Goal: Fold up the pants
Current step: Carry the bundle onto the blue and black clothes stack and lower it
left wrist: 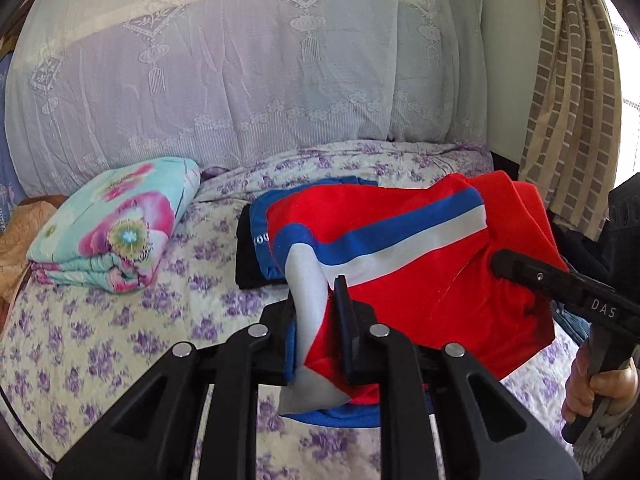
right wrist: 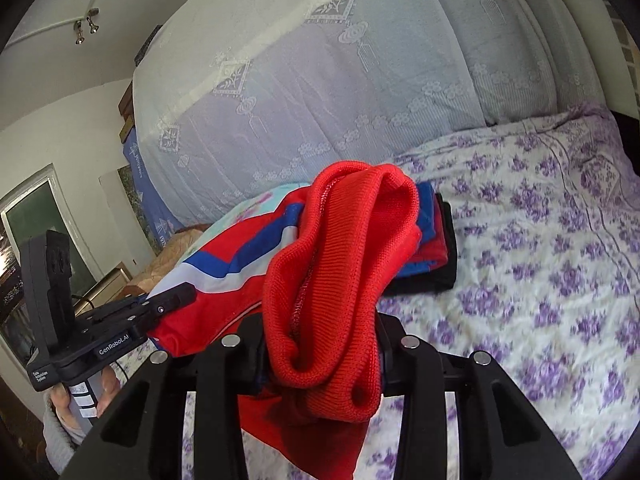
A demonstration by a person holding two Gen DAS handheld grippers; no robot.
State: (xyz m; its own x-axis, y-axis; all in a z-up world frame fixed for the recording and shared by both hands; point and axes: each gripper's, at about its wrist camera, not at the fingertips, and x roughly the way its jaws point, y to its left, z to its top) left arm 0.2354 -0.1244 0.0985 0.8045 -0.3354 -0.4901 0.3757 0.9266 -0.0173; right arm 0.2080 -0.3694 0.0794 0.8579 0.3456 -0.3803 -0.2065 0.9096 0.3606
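Note:
The pants (left wrist: 424, 280) are red with a blue and white side stripe and hang in the air above the bed, stretched between both grippers. In the left wrist view my left gripper (left wrist: 316, 292) is shut on the striped end, with cloth bunched between its pads. The right gripper (left wrist: 505, 265) comes in from the right and bites the red cloth. In the right wrist view my right gripper (right wrist: 320, 332) is shut on the thick ribbed red waistband (right wrist: 344, 264), which hides its fingertips. The left gripper (right wrist: 180, 296) holds the striped end at the left.
A stack of folded blue, red and black clothes (left wrist: 252, 252) lies on the purple-flowered bedsheet (left wrist: 100, 340) behind the pants. A folded floral quilt (left wrist: 116, 232) sits at the left. A lace-covered pile (left wrist: 240, 60) rises behind. A checked curtain (left wrist: 568, 100) hangs at the right.

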